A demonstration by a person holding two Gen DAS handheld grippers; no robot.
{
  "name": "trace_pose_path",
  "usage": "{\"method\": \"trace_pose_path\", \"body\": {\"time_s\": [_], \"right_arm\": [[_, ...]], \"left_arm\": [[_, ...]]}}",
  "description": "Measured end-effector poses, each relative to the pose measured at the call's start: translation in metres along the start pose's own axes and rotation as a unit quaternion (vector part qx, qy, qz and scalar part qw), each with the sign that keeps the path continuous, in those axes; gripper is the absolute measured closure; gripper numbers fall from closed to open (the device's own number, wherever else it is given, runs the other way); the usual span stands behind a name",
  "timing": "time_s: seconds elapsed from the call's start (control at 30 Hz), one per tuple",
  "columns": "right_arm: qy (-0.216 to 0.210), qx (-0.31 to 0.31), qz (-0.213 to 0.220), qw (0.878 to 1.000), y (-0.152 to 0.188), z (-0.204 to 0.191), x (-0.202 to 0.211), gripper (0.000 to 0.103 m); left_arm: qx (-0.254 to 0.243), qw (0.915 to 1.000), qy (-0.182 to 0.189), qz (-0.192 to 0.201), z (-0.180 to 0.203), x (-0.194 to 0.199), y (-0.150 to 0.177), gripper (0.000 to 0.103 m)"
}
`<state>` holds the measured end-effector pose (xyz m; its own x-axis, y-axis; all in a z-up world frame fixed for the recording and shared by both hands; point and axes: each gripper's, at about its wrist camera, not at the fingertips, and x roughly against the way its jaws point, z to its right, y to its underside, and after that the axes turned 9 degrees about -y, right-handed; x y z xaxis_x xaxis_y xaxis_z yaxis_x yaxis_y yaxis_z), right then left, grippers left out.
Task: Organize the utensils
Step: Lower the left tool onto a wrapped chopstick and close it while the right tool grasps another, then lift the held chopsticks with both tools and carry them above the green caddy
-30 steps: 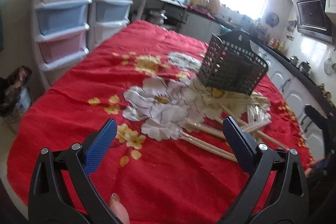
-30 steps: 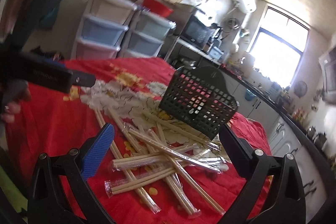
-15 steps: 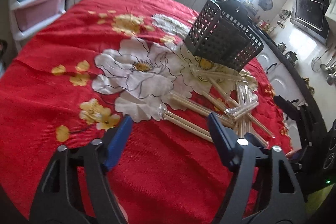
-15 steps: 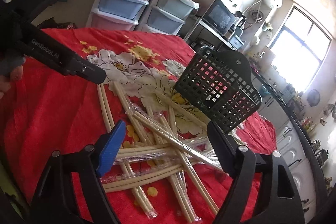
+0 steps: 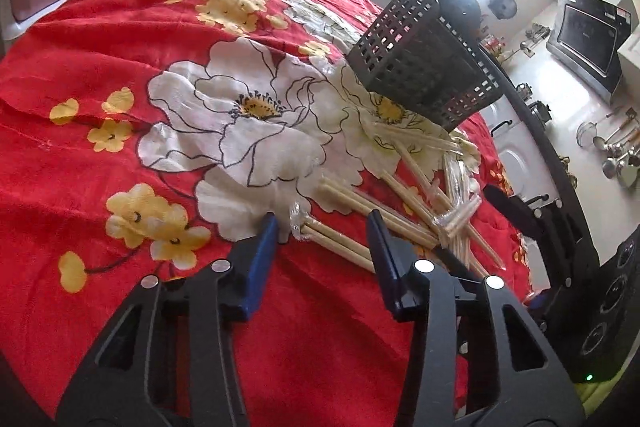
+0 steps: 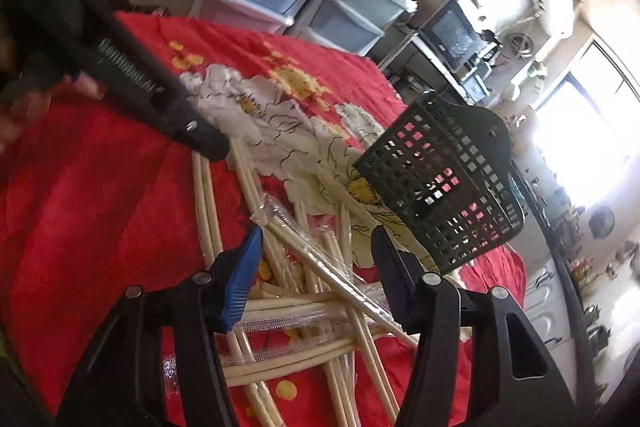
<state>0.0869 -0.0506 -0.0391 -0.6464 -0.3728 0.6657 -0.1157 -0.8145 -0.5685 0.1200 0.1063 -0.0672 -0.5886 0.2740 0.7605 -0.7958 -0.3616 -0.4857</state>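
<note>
**Both grippers closing in on the chopstick pile**

Left gripper [image 5: 322, 227] jaws have just been closing, still apart, straddling the wrapped end of one chopstick pair [image 5: 336, 239]. Right gripper [image 6: 316, 239] likewise narrowing, apart, over the crossed chopsticks [image 6: 304, 279] beside the basket [image 6: 440, 183]. Risks: slippery wrappers, grabbing several at once. The left pair's long axis is running away to the right.

Beyond the left gripper's fingers [image 5: 272, 227], the black basket [image 5: 420, 67] hides the far ends of the wrapped chopsticks [image 5: 400, 155] under its lower edge. The right-hand finger covers part of the nearest pair. In the right wrist view, the hand [image 6: 16, 115] left of the fingers is blurred and cut by the frame edge; the lettering on the other gripper's arm [image 6: 132, 67] is smeared.
</note>
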Motion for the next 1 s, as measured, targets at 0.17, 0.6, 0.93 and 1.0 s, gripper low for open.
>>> {"method": "trace_pose_path", "body": {"time_s": [0.17,0.6,0.93,1.0], "right_arm": [[0.000,0.002,-0.020,1.000,-0.004,0.002,-0.012,0.073],[0.027,-0.029,0.034,0.999,-0.004,0.019,0.008,0.089],[0.057,-0.137,0.115,0.982,0.009,0.073,0.055,0.093],[0.061,-0.155,0.127,0.978,0.012,0.082,0.062,0.093]], "left_arm": [[0.001,1.0000,-0.003,0.000,-0.003,0.000,-0.001,0.076],[0.002,0.9999,0.006,0.014,-0.009,0.013,-0.001,0.098],[-0.006,0.9966,0.000,0.083,-0.010,0.058,-0.019,0.099],[-0.003,0.9958,-0.004,0.091,-0.011,0.064,-0.022,0.100]]}}
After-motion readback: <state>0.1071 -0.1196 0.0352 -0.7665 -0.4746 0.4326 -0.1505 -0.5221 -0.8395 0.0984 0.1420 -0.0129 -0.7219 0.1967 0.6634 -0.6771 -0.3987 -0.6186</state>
